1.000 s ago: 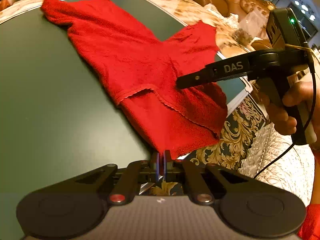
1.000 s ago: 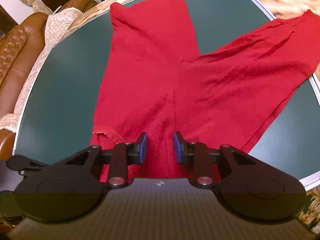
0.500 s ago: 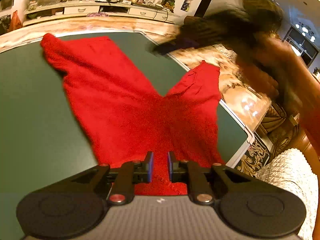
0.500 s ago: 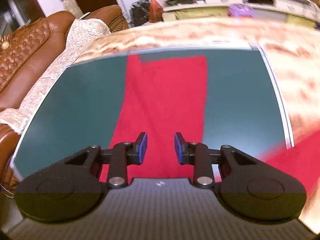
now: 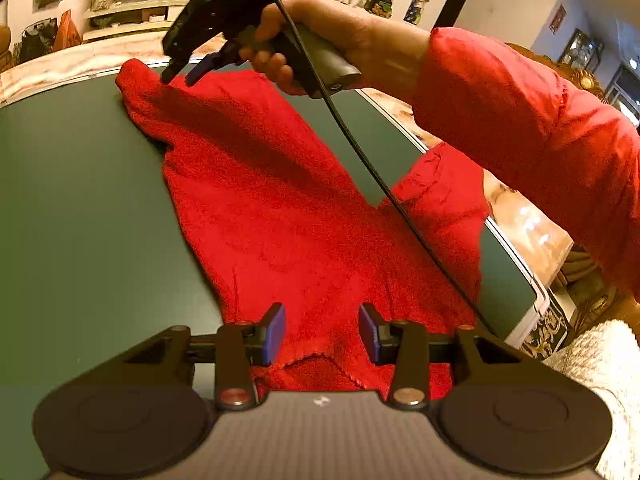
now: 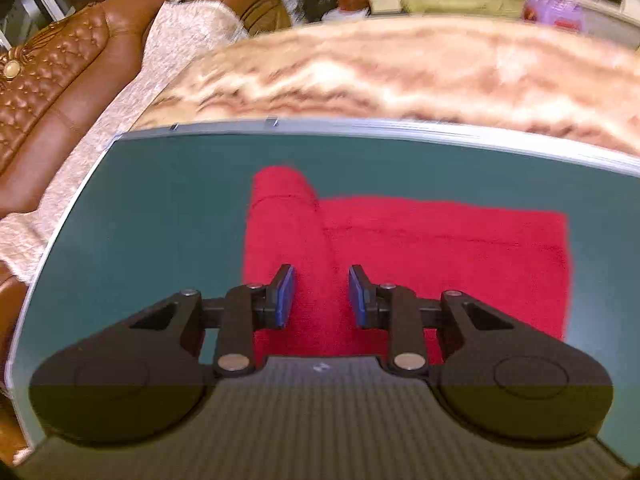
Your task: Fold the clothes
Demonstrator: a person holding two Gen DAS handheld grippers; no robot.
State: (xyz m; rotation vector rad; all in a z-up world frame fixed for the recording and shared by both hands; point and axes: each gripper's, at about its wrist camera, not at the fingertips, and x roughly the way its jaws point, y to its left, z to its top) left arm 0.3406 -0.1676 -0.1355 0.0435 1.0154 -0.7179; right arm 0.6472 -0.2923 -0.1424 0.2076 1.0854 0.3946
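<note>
Red knit trousers (image 5: 280, 208) lie spread on the dark green table (image 5: 80, 220), waistband near me, legs pointing away in a V. My left gripper (image 5: 322, 334) is open just over the waistband, holding nothing. My right gripper (image 5: 184, 74) shows in the left wrist view, hovering open over the far end of the left leg. In the right wrist view the right gripper (image 6: 322, 296) is open above that leg's cuff end (image 6: 400, 256), where a raised fold runs between the blue pads (image 6: 285, 296).
The table's metal edge (image 6: 360, 126) borders a marbled surface (image 6: 400, 72). A brown leather sofa (image 6: 52, 92) with a cream throw stands to the left. My red-sleeved forearm (image 5: 520, 120) and the gripper cable (image 5: 380, 180) cross above the trousers.
My left gripper let go of the waistband and opened wide. My right gripper moved from the waist to the far end of the left leg, staying open.
</note>
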